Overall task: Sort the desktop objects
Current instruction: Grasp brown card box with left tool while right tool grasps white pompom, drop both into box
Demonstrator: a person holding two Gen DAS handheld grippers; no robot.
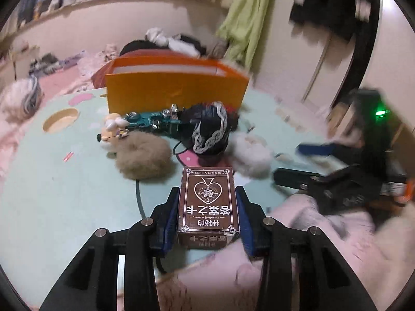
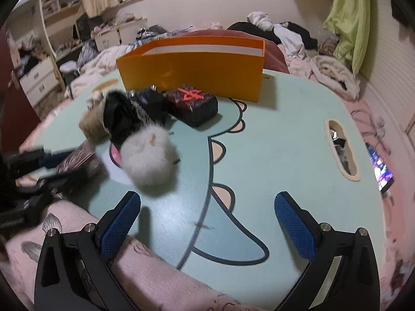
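Brown card box, printed in white with a spade-and-heart emblem, a star inside it and lines of characters, sits clamped between the blue pads of the left gripper. Lies face up with its long axis running straight ahead along the fingers, far end aimed at the orange box; print reads upside down from the left wrist camera. Near end scuffed and slightly torn at one corner. Held at the near edge of the pale green table, partly over pink fabric (whether lifted clear of the surface cannot be told).

Just beyond its far end: a tan fluffy ball to the left, a white fluffy ball to the right, a black item with grey lace trim between them. Farther back, a teal toy vehicle and a small cream figure, then the orange box standing open-topped at the table's far side. Beside the black item, seen from the right wrist camera, a dark pouch with a red knot.

Right gripper spread wide with nothing between its blue pads, hovering over the cartoon outline printed on the table. Off to the table's right edge, an oval cut-out slot, and a lit phone screen on the pink fabric.
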